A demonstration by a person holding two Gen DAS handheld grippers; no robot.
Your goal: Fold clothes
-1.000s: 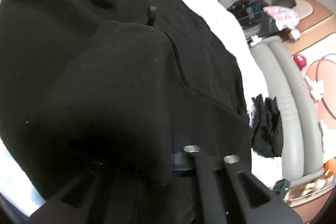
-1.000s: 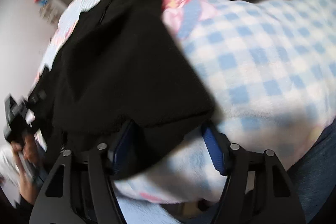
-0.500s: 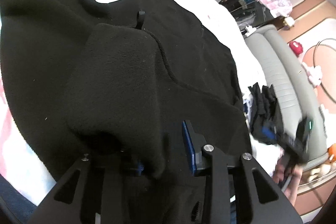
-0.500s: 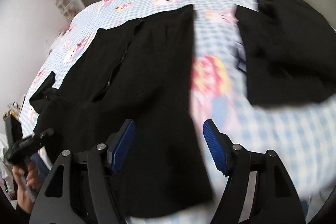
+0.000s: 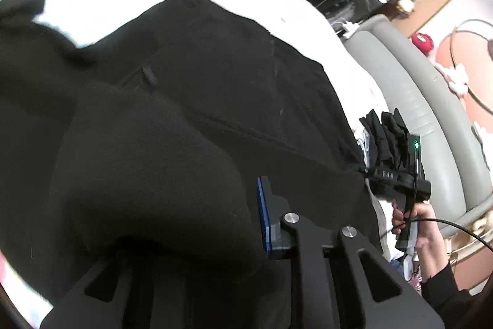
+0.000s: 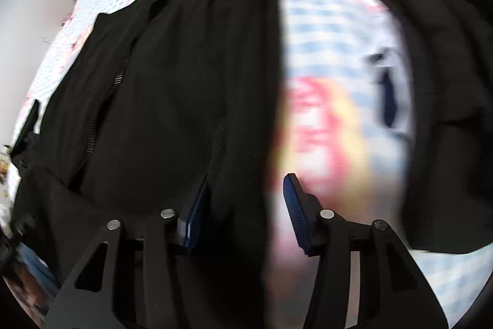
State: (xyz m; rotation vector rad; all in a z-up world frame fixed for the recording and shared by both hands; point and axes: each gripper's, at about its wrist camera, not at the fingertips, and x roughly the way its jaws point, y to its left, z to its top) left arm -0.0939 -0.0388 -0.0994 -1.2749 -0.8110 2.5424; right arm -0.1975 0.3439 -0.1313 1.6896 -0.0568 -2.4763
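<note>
— Where's the black zip-front fleece jacket (image 6: 172,76)?
— Spread on the checked cartoon-print bedsheet (image 6: 323,30), sleeve folded in, body unfolded.
— Grippers?
— Left gripper (image 5: 197,224) closing on the folded sleeve; right gripper (image 6: 243,205) closing around the jacket's side edge, pads not yet pressing.

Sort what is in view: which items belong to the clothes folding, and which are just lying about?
In the job:
black zip jacket
left gripper, closing on a fold of it
right gripper, closing over its edge

Lying about:
second dark garment
checked bedsheet
grey couch
red toy
</note>
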